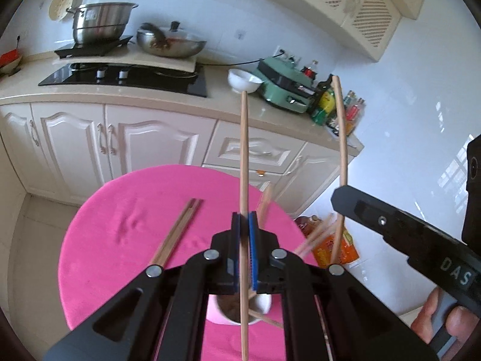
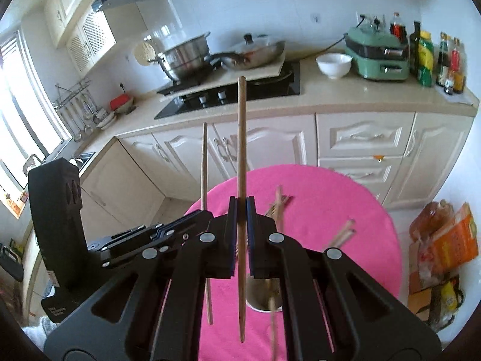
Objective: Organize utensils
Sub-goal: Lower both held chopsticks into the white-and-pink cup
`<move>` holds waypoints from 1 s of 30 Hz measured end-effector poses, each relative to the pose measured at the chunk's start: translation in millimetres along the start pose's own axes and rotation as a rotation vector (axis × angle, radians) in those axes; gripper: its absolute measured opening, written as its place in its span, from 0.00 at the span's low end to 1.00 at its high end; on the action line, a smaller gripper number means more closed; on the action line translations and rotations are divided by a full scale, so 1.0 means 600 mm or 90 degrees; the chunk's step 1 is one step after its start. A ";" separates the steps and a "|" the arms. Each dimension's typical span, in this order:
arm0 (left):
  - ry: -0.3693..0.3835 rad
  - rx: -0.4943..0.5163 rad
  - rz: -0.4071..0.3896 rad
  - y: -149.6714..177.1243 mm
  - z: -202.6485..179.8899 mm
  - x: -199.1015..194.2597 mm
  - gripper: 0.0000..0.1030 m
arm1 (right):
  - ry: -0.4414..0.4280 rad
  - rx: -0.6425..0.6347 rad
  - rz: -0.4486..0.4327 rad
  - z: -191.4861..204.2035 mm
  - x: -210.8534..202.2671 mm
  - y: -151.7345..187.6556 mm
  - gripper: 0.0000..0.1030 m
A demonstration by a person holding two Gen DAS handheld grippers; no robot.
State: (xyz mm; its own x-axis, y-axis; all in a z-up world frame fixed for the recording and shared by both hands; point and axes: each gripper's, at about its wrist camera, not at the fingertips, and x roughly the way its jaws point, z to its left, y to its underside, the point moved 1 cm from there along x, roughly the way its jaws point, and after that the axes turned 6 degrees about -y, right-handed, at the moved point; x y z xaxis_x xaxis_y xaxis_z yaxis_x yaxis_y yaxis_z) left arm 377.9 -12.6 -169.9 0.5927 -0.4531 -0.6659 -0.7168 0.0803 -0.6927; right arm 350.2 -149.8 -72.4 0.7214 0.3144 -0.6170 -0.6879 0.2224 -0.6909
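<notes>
My left gripper [image 1: 244, 219] is shut on a wooden chopstick [image 1: 244, 150] that stands nearly upright between its blue pads. My right gripper [image 2: 241, 207] is shut on a second upright chopstick [image 2: 241, 138]. The two grippers hang side by side above the pink round table [image 1: 120, 210]. Each shows in the other's view: the right gripper [image 1: 345, 194] with its stick [image 1: 341, 138], and the left gripper [image 2: 207, 212] with its stick [image 2: 204, 165]. Below them stands a white cup [image 1: 264, 303] [image 2: 258, 309] holding several blurred chopsticks [image 2: 342, 234]. A pair of chopsticks [image 1: 177, 231] lies on the table to the left.
Behind the table runs a counter [image 2: 345, 96] with a hob [image 1: 120, 75], steel pot [image 1: 102, 21], wok [image 1: 171, 43], white bowl [image 1: 243, 81], green appliance [image 1: 285, 87] and bottles [image 2: 448, 63]. Bags [image 2: 445, 240] sit on the floor to the right. A hand [image 1: 445, 322] grips the right tool.
</notes>
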 end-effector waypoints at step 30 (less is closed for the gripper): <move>0.008 0.002 -0.121 0.052 -0.026 0.006 0.05 | 0.044 0.009 -0.242 -0.044 -0.060 0.091 0.06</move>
State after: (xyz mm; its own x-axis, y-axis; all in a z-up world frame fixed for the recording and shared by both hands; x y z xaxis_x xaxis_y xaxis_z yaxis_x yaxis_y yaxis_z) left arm 351.9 -25.4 -189.7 0.7134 -0.4709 -0.5190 -0.5905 -0.0051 -0.8070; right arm 288.8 -173.7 -97.5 0.9285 0.1447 -0.3420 -0.3710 0.3236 -0.8704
